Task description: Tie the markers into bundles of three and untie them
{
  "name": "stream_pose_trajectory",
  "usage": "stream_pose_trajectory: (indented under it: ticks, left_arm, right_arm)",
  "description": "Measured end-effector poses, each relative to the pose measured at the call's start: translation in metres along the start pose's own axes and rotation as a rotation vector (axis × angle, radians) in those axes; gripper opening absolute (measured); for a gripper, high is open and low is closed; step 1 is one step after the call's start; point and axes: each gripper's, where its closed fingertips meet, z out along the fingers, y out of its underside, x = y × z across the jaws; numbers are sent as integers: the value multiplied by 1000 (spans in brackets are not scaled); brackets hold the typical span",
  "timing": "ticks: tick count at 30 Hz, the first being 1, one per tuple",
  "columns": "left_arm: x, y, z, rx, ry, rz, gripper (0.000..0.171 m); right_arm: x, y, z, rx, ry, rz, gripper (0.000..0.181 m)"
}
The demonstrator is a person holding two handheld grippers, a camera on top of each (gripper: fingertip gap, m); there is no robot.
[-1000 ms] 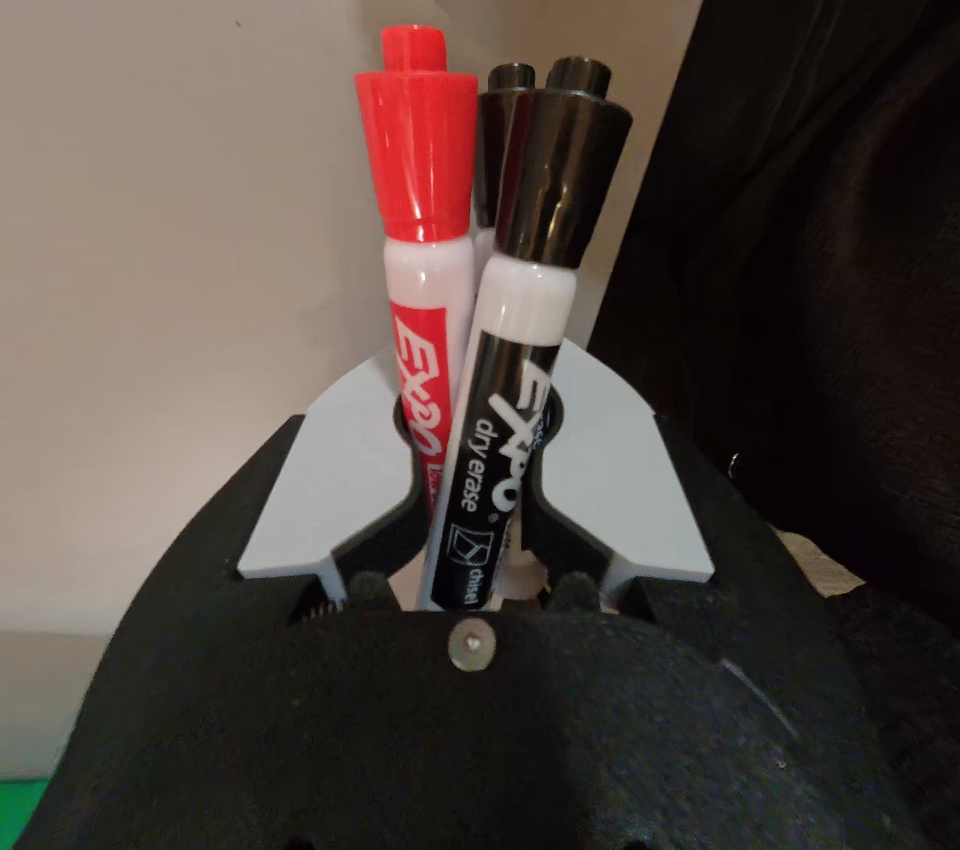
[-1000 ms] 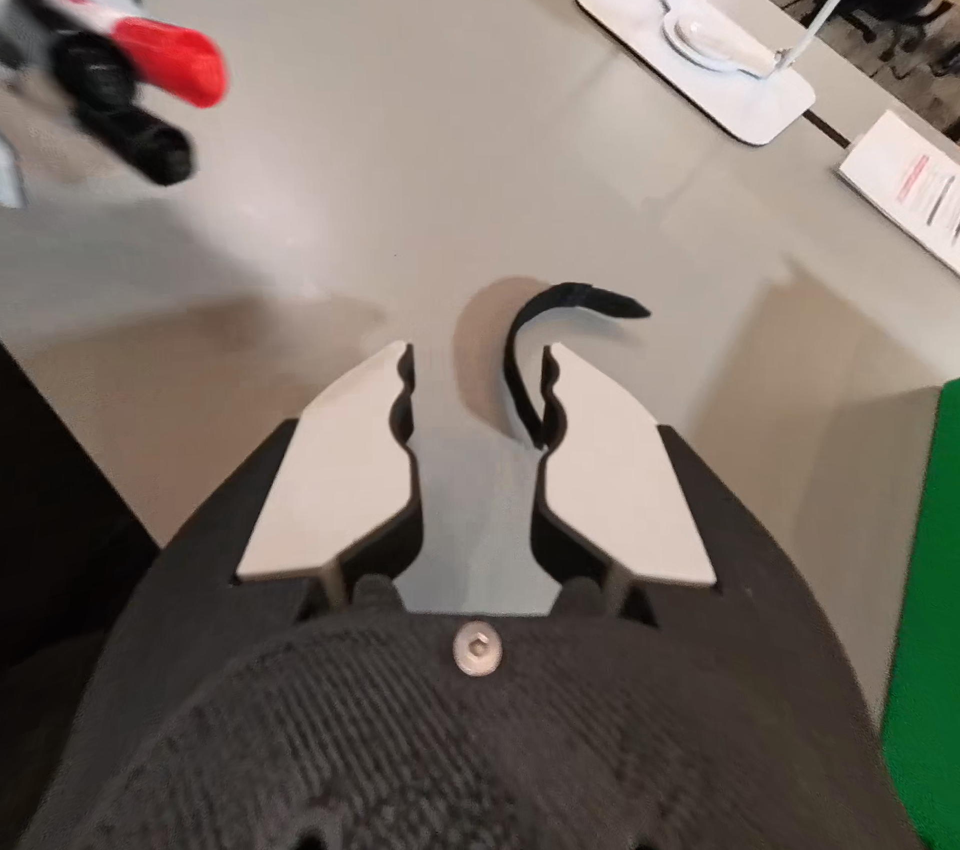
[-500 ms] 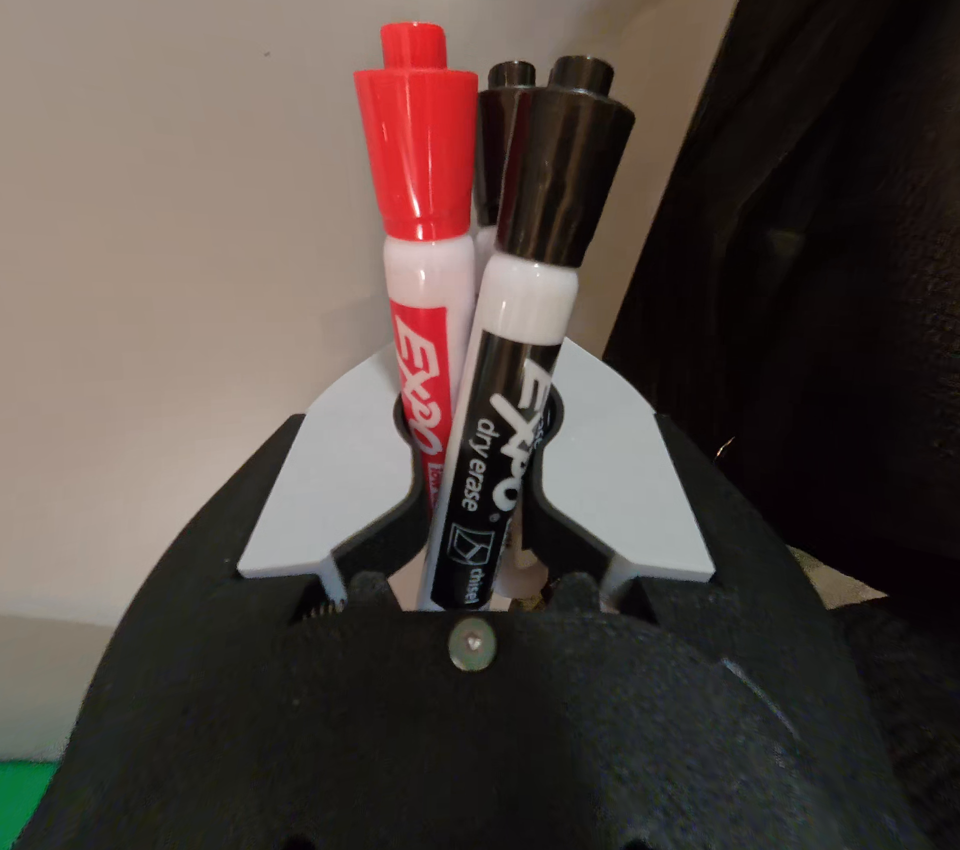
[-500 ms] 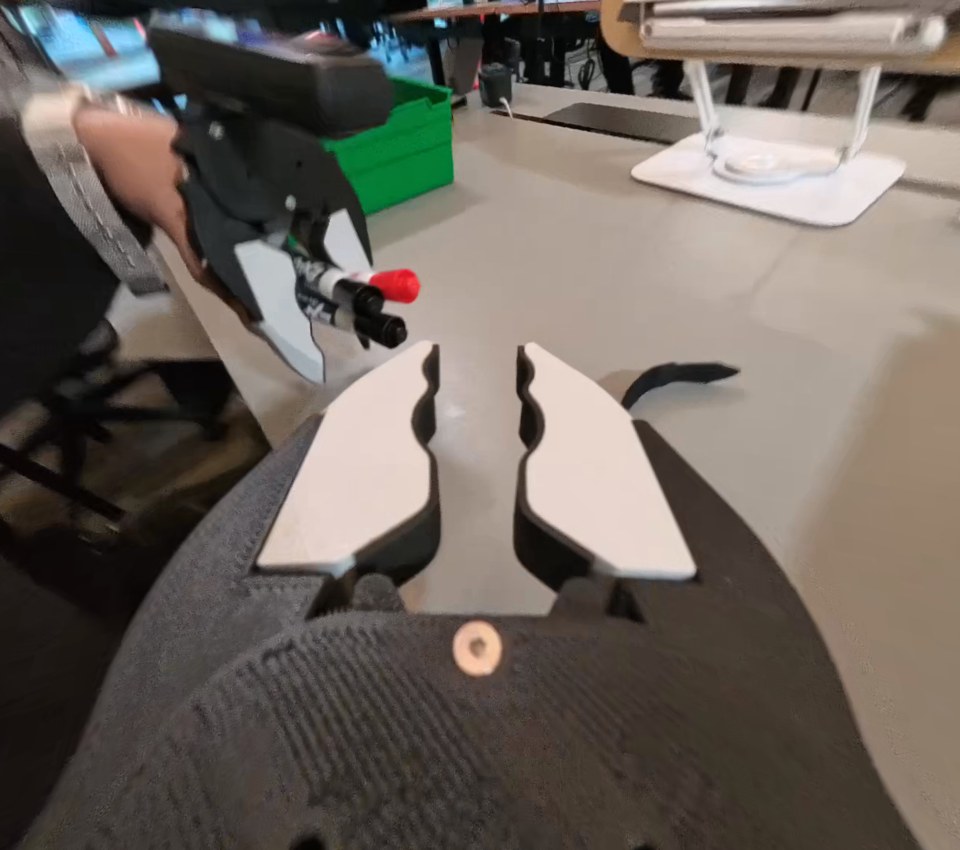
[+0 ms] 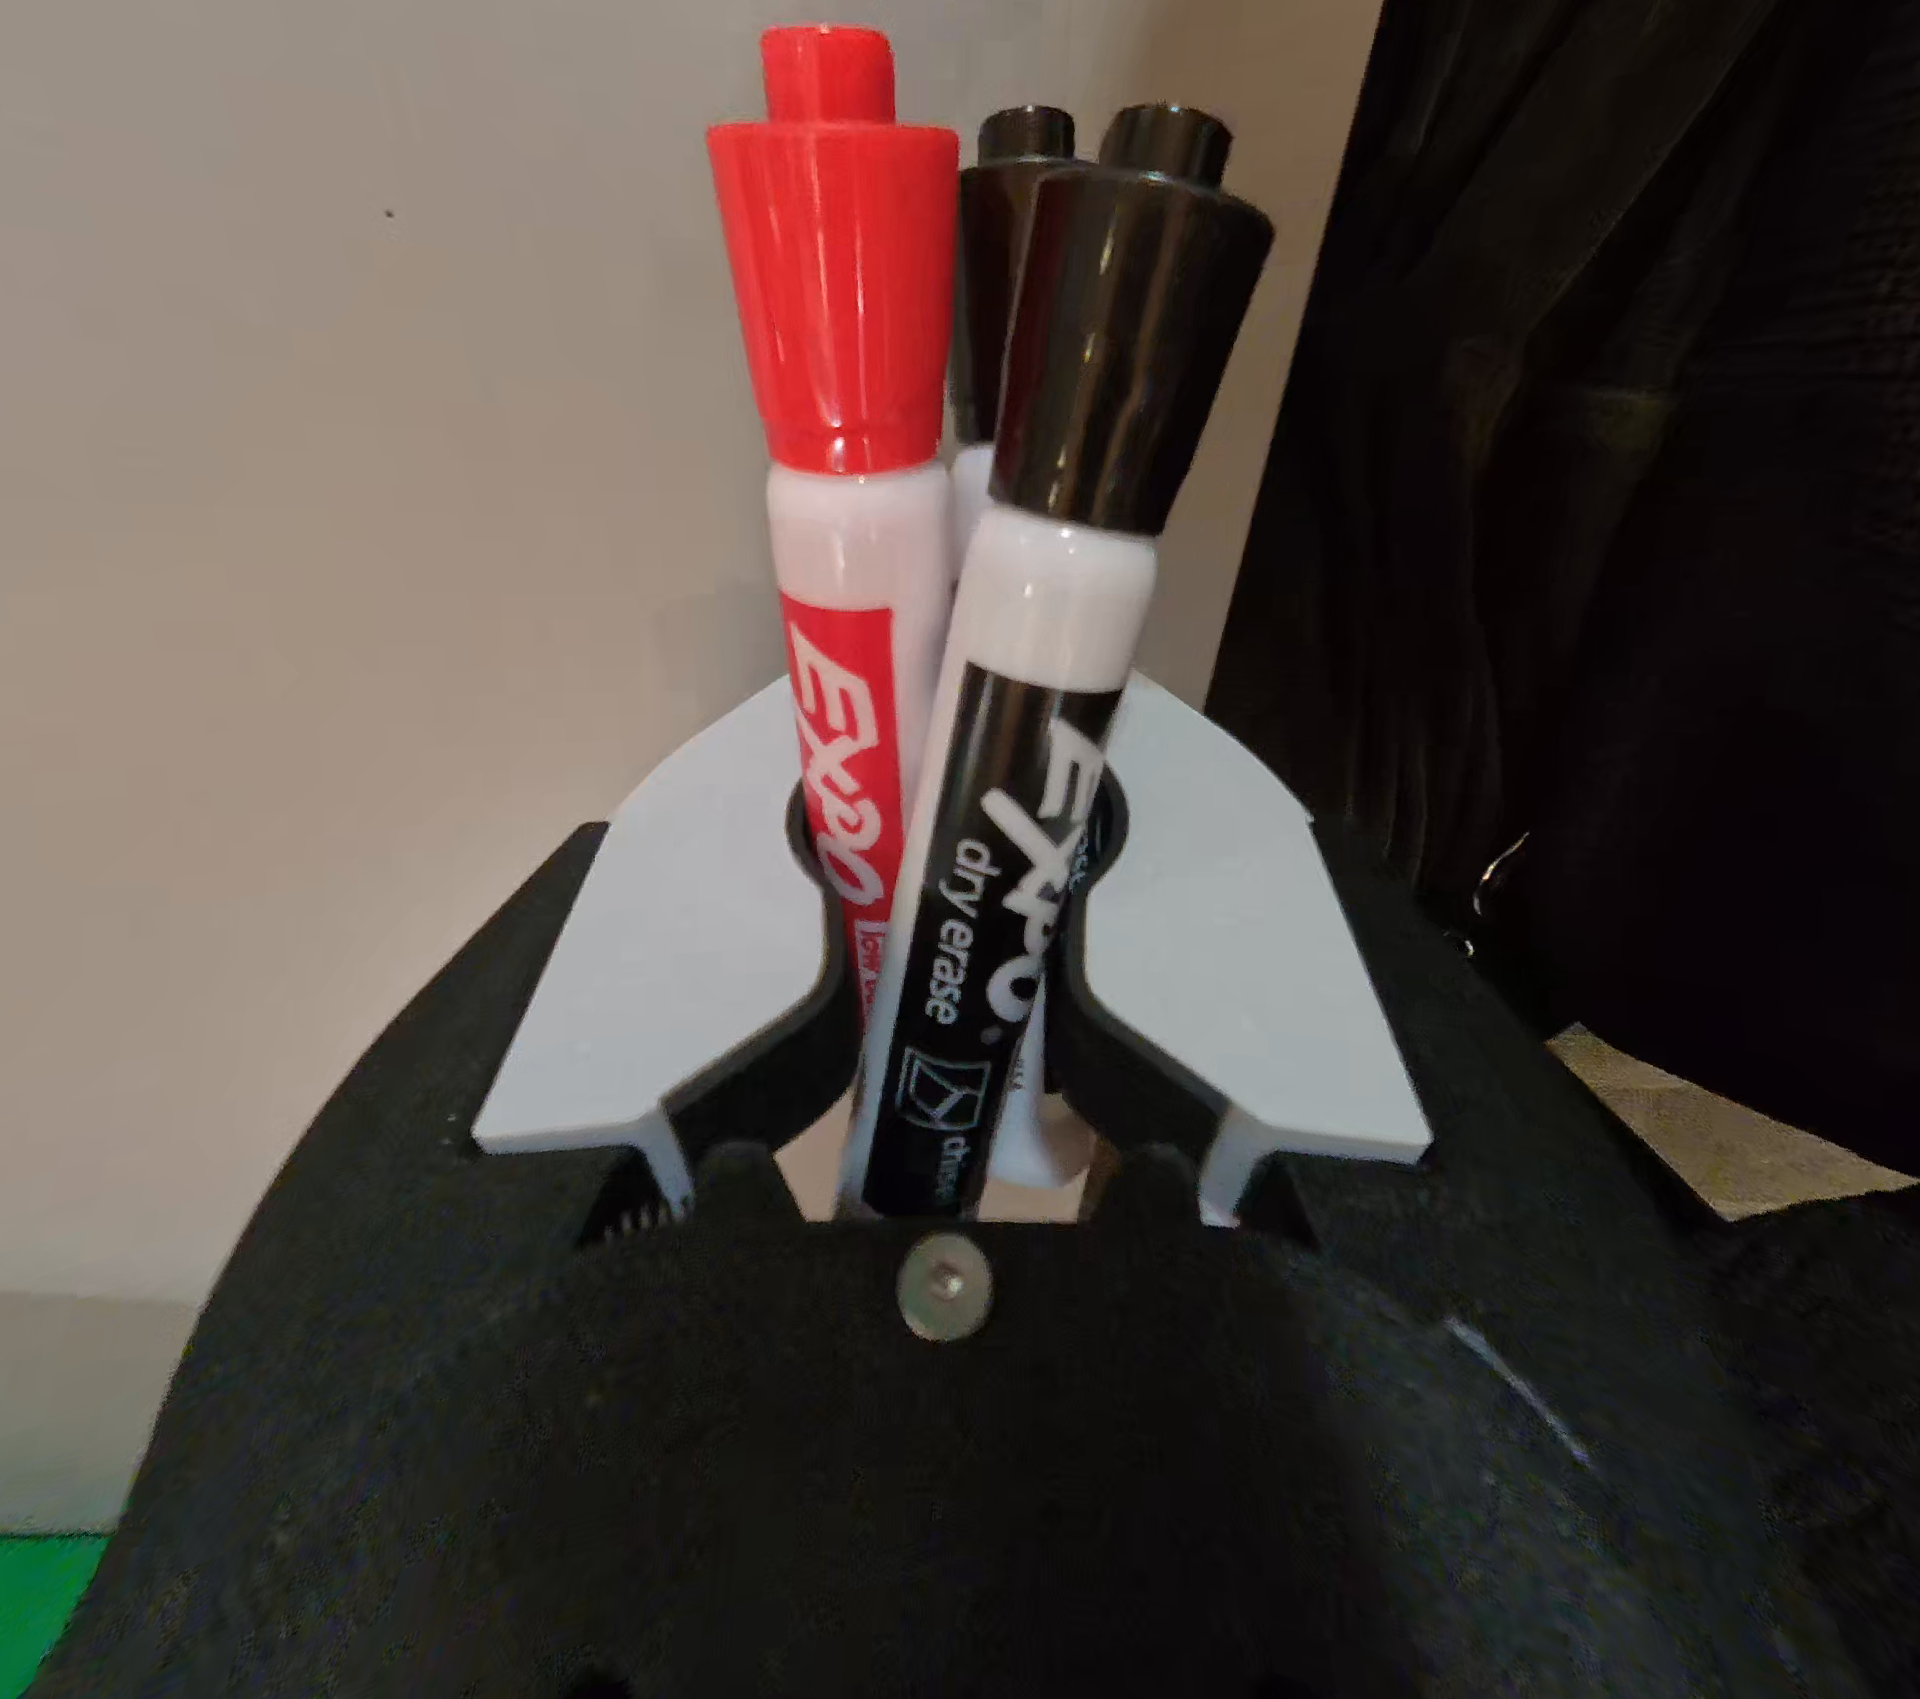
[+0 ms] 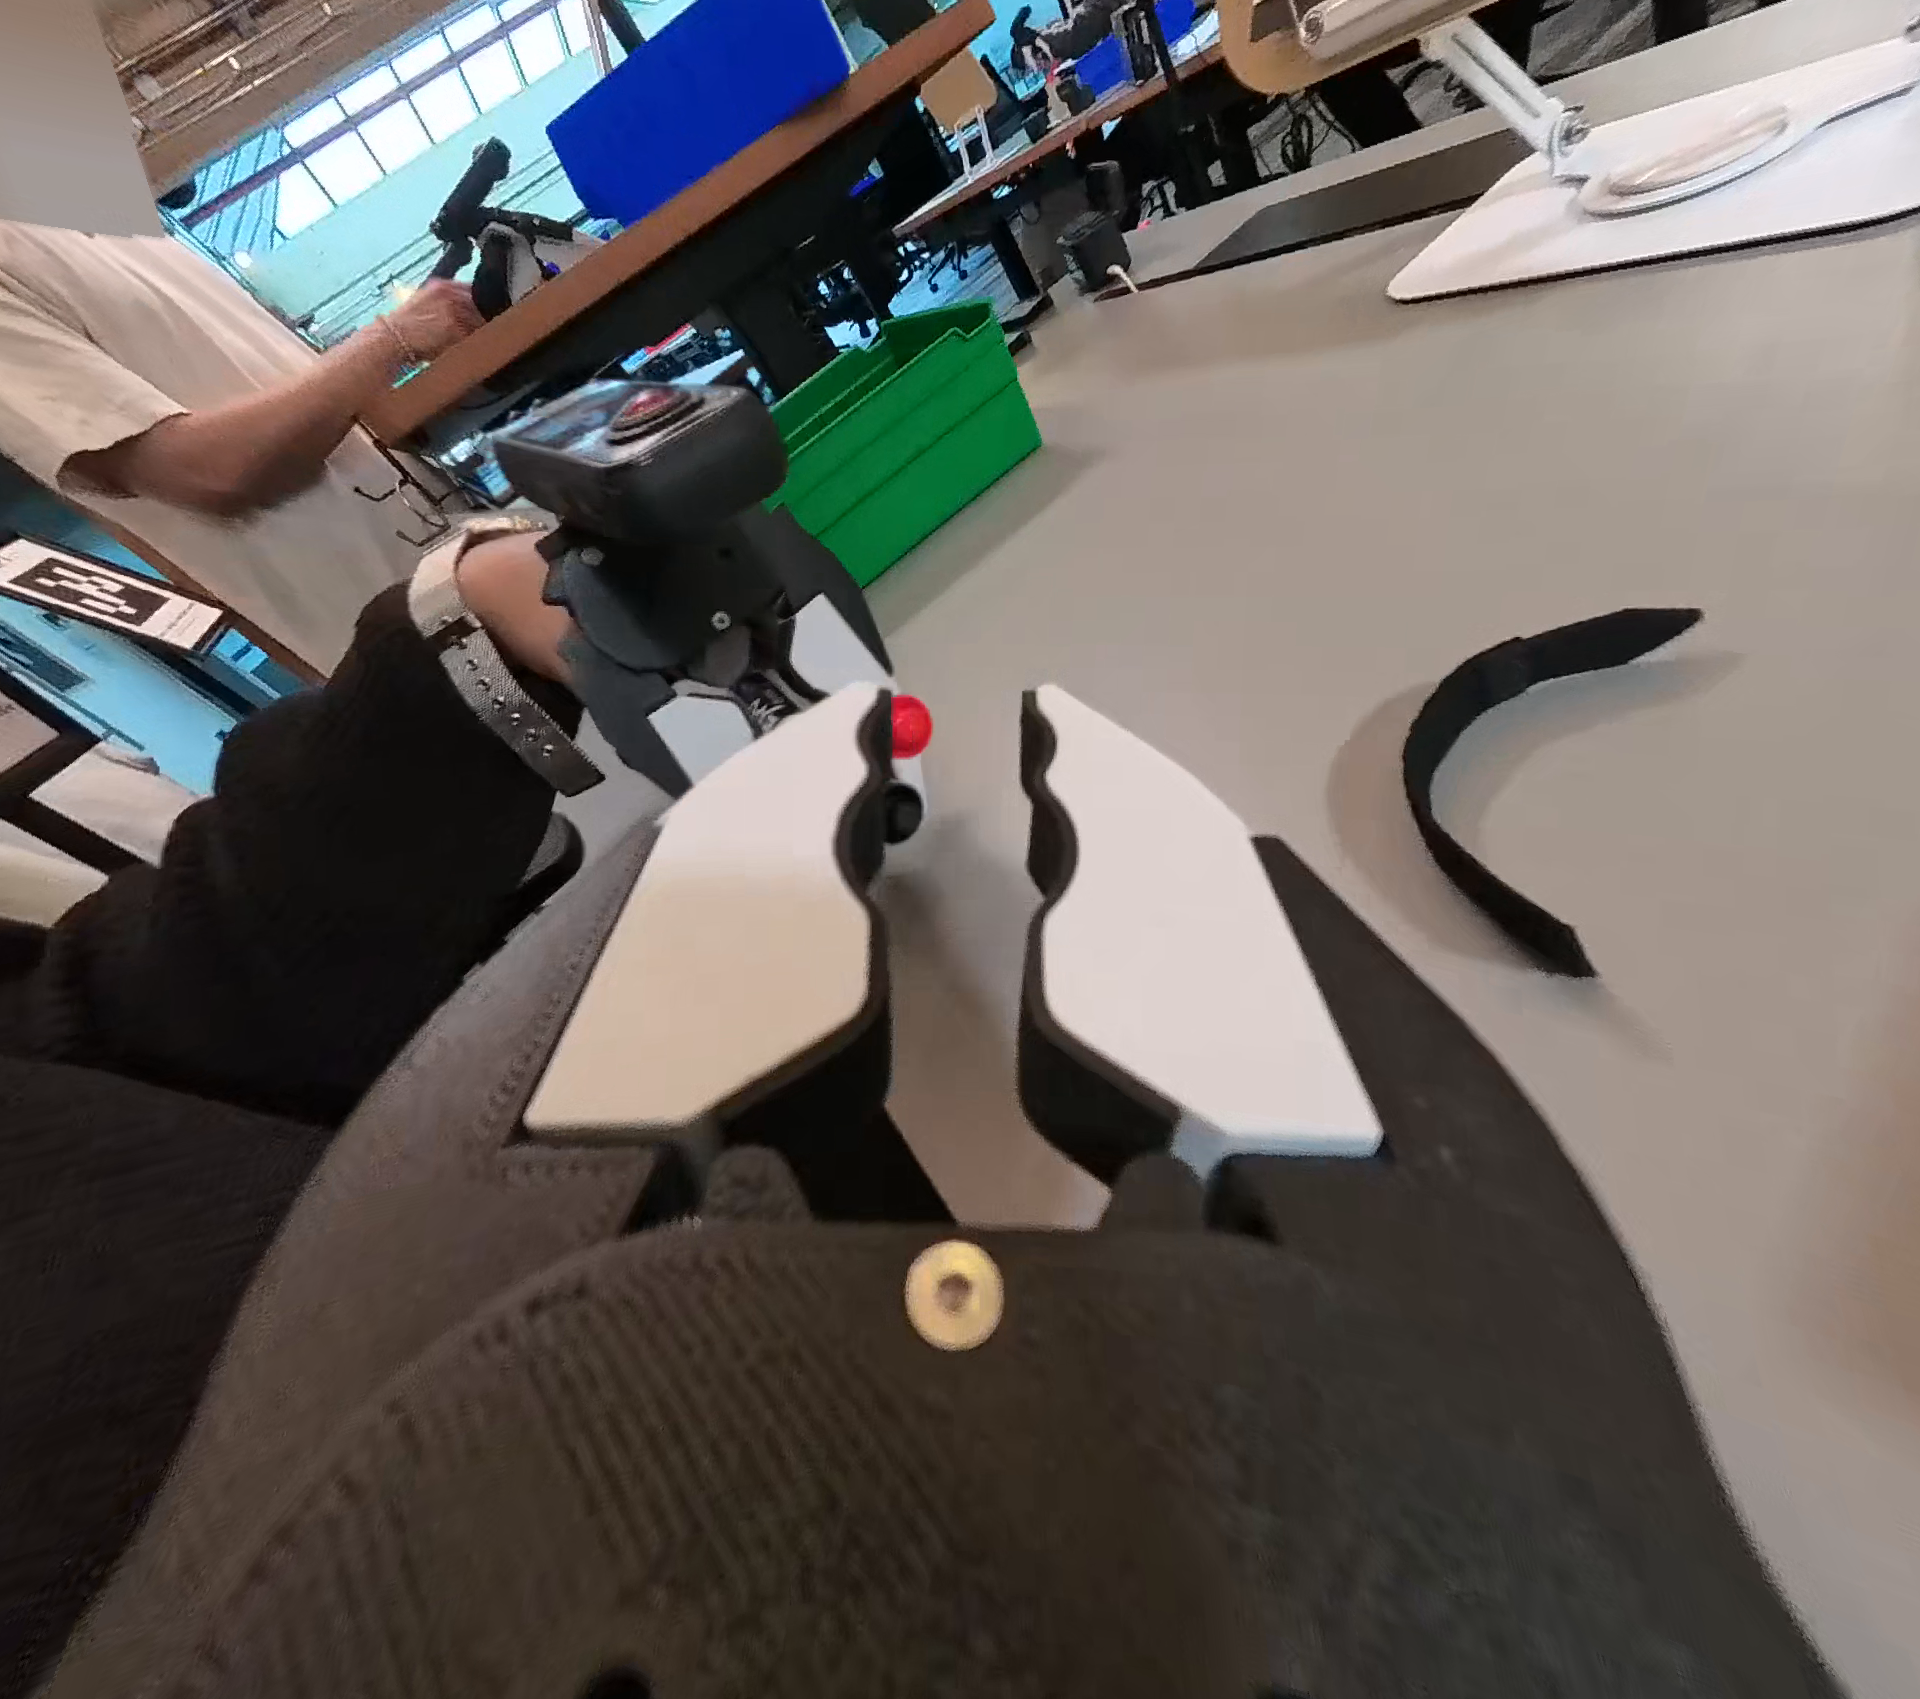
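My left gripper [image 5: 956, 714] is shut on three markers held side by side: a red-capped marker [image 5: 842, 319] and two black-capped markers [image 5: 1122, 361], caps pointing away from me. In the right wrist view the left gripper [image 6: 727, 641] is held by a hand at the table's near left edge. The red cap tip [image 6: 910, 724] shows just past my right gripper's left finger. My right gripper [image 6: 951, 714] is open and empty, low over the grey table [image 6: 1351, 454]. A black strap [image 6: 1455, 766] lies curved on the table to its right.
A green bin [image 6: 914, 444] stands on the table beyond the left gripper. A white stand base [image 6: 1662, 215] is at the far right. A person in a beige shirt [image 6: 104, 361] stands far left. Dark cloth [image 5: 1610, 506] fills the right of the left wrist view. Some 15 centimetres of space lies between my two pairs of fingers. The black strap [image 6: 1455, 766] sits 15 centimetres or so from the ends of my right fingers.
My right gripper has tilted up from looking down at the strap and turned toward the left gripper; the strap now lies off to its right. The left gripper still holds the three markers.
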Motion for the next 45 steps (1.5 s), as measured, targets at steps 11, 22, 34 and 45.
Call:
stream_pose_trajectory:
  ticks: [11, 22, 34, 45]
  left_arm:
    - [-15, -23, 9, -32, 33, 94, 46]
    - [-26, -28, 13, -71, 64, 99, 46]
    - [-29, -22, 12, -63, 50, 83, 46]
    - [-30, -17, 14, -75, 39, 75, 46]
  right_arm:
    - [12, -2, -36, 68, 100, 53, 21]
    - [16, 6, -50, 70, 156, 79, 21]
    - [16, 8, -45, 63, 135, 113, 21]
    - [16, 8, -41, 65, 106, 153, 21]
